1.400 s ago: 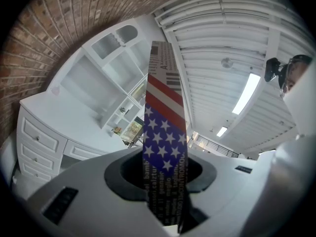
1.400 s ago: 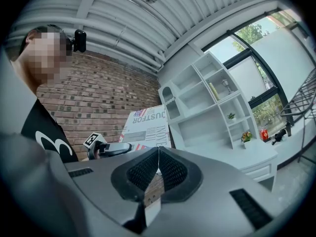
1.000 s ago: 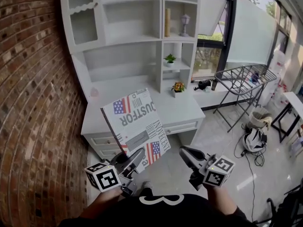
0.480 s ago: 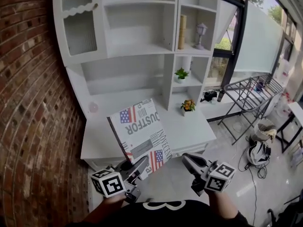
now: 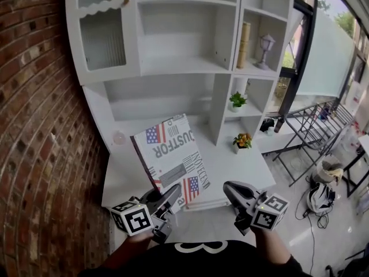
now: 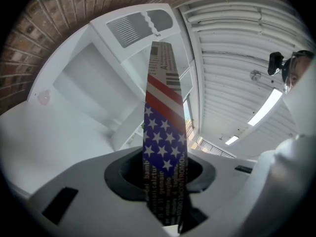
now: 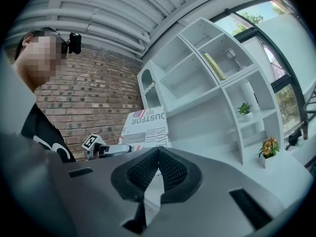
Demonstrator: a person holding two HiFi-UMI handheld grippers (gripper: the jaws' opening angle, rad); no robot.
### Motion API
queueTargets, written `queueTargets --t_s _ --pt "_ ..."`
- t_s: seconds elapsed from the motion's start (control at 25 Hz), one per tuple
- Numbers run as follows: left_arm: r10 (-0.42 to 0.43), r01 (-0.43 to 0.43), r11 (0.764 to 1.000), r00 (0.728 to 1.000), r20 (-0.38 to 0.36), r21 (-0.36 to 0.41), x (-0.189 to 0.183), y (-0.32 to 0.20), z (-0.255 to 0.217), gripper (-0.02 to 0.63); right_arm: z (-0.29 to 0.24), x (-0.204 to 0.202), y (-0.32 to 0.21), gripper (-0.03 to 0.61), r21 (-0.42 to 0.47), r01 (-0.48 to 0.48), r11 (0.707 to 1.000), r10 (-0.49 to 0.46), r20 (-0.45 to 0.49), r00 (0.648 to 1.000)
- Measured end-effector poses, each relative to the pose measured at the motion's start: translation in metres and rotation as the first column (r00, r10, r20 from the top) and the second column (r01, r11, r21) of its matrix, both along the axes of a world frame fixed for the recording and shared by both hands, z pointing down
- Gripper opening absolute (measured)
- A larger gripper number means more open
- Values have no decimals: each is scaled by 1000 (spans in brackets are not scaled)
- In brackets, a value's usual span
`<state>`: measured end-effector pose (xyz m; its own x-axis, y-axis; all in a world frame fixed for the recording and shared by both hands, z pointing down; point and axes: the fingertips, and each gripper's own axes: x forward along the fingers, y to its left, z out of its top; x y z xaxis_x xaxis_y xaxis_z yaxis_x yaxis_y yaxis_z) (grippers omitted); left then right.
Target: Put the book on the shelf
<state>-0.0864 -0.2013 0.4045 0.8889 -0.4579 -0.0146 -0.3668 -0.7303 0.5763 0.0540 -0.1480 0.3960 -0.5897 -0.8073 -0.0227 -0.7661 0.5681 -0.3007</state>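
One change: the shelf unit (image 5: 176,69) fills more of the head view than a second ago, so the approach is underway. Left claw (image 5: 170,194) stays clamped on the book (image 5: 171,154), which is tilted in front of the tabletop (image 5: 228,169), open shelves at 12 o'clock. Right claw (image 5: 236,190) is closed on nothing, at 3 o'clock of the left. Placement not started.

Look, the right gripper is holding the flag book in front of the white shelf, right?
No, it's the left gripper holding the book in front of the white shelf; the left gripper view shows its fingers clamped on it. The right gripper is shut, empty.
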Motion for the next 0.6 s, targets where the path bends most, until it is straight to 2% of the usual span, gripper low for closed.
queueTargets --t_s 0.24,0.6 --pt "-13 12 999 1000 8 40 5 -27 -9 152 4 5 -20 9 -10 -17 1000 17 -8 1000" --pt "-90 86 990 996 29 115 17 -66 -32 152 0 24 -50 9 -3 -6 1000 6 1 1000"
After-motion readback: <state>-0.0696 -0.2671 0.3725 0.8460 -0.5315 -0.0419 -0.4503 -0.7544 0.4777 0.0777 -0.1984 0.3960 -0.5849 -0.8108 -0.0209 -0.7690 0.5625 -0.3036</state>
